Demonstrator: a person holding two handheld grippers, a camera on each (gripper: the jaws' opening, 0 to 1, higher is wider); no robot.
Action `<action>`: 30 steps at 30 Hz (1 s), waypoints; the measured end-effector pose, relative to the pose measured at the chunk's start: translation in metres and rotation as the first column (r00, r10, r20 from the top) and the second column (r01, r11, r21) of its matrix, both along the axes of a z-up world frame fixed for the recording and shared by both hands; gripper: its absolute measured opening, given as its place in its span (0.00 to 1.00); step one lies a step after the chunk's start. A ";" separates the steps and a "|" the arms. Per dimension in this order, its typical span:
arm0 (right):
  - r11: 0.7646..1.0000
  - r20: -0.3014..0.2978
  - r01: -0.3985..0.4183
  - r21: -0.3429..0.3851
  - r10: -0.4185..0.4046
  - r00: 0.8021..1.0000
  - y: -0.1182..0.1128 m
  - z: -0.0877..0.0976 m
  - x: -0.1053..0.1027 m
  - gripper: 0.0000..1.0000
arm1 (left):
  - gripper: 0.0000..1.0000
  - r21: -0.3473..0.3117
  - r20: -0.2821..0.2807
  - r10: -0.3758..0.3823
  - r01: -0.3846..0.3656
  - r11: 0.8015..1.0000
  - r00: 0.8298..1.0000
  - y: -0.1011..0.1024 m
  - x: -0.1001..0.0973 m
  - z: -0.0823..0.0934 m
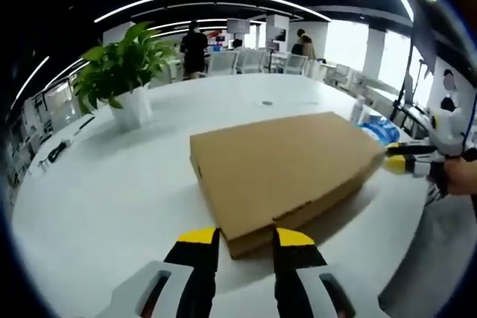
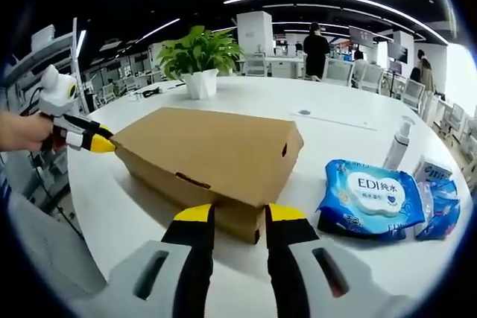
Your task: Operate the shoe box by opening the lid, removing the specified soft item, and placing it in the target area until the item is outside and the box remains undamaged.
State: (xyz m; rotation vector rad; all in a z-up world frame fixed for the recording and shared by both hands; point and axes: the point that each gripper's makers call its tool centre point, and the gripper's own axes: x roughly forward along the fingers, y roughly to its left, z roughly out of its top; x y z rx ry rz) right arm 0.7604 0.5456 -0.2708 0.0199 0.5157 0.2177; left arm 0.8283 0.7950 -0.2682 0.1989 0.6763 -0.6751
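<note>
A: We start with the white tabletop (image 1: 112, 206), wide and round, and take the shoe box (image 1: 287, 169) as our landmark. It lies flat near the middle, lid shut, plain brown cardboard.

B: Agreed. Beyond the shoe box we see a potted plant (image 1: 123, 72) in a white pot, well apart from it. To one side of the shoe box, in the right gripper view, lie a blue wipes pack (image 2: 373, 199), smaller blue packets (image 2: 440, 195) just past it, and a pump bottle (image 2: 397, 143) standing behind them.

A: And the hand-held grippers? Our left hand-held gripper (image 1: 246, 240) sits at one corner of the shoe box, jaws spread with the corner between the yellow tips; we can't tell whether they touch it. The right hand-held gripper (image 2: 231, 217) is likewise spread at the opposite end, its tips just at the box edge.

B: So neither one pinches anything yet. How will the box handle?

A: We judge it light and fairly stiff, but thin card creases easily, so a hard squeeze at a corner could dent it. The lid's lip along the long side looks the safest place to lift, with the other hand-held gripper steadying the base.

B: And the soft item?

A: Hidden inside, so we can't say what it is. Being soft, it should tolerate a gentle pinch
</note>
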 end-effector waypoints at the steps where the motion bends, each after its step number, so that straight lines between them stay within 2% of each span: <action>1: 1.000 0.001 0.002 -0.002 -0.002 1.000 -0.001 0.000 0.001 0.25 | 0.29 0.000 -0.001 0.000 0.000 1.000 1.000 0.000 0.003 0.000; 8: 1.000 0.003 0.022 -0.002 -0.022 1.000 -0.008 -0.001 0.010 0.25 | 0.29 0.004 0.001 -0.007 0.007 1.000 1.000 -0.012 0.010 0.001; 16: 1.000 0.005 0.025 -0.014 -0.025 1.000 -0.022 -0.006 0.023 0.24 | 0.29 -0.001 0.003 -0.010 0.010 1.000 1.000 -0.016 0.023 0.001; 30: 0.999 0.004 0.036 -0.021 -0.036 0.999 -0.032 -0.010 0.042 0.24 | 0.29 0.011 0.018 -0.021 0.021 1.000 1.000 -0.030 0.040 0.001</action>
